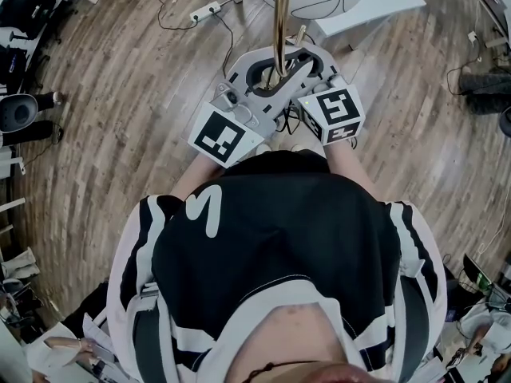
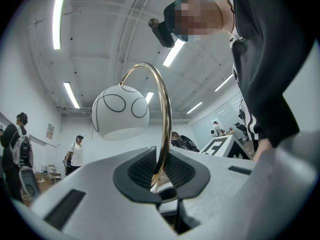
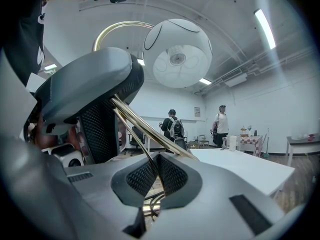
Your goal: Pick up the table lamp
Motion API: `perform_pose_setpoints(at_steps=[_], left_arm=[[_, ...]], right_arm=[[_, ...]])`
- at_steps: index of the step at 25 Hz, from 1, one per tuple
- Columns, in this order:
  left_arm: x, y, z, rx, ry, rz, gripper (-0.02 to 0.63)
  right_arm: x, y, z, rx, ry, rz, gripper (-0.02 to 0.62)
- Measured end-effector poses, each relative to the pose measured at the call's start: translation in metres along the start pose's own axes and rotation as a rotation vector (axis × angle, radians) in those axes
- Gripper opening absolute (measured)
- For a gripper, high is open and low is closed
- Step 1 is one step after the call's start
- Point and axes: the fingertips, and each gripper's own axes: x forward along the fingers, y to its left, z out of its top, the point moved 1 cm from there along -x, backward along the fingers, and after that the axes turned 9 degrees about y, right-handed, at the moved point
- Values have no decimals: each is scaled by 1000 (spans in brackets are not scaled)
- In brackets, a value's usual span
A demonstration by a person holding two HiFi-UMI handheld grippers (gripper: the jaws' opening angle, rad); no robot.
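Note:
The table lamp has a brass stem [image 1: 281,22] that rises between both grippers in the head view. Its white globe shade [image 2: 120,112] hangs from the curved stem [image 2: 165,109] in the left gripper view. The shade [image 3: 177,51] also shows overhead in the right gripper view. My left gripper [image 1: 275,76] is shut on the stem, which stands pinched between its black pads [image 2: 145,171]. My right gripper [image 1: 302,70] comes in beside it. Its pads [image 3: 175,176] are shut, with a thin brass-coloured strand of the lamp [image 3: 137,139] running into their seam. The thick stem [image 3: 150,129] passes just above them.
A white table [image 1: 375,2] stands ahead on the wooden floor, with a power strip [image 1: 204,10] and loose cables near it. Two people [image 3: 172,124] stand in the background beyond the white table [image 3: 240,164]. Chairs and gear line the left edge [image 1: 20,110].

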Motion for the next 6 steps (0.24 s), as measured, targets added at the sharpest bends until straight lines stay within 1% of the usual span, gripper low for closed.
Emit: perform_pose_setpoints(at_steps=[6], left_arm=[[-2, -1, 1, -1, 1, -1, 40]], right_arm=[[0, 3, 1, 4, 1, 2, 15]])
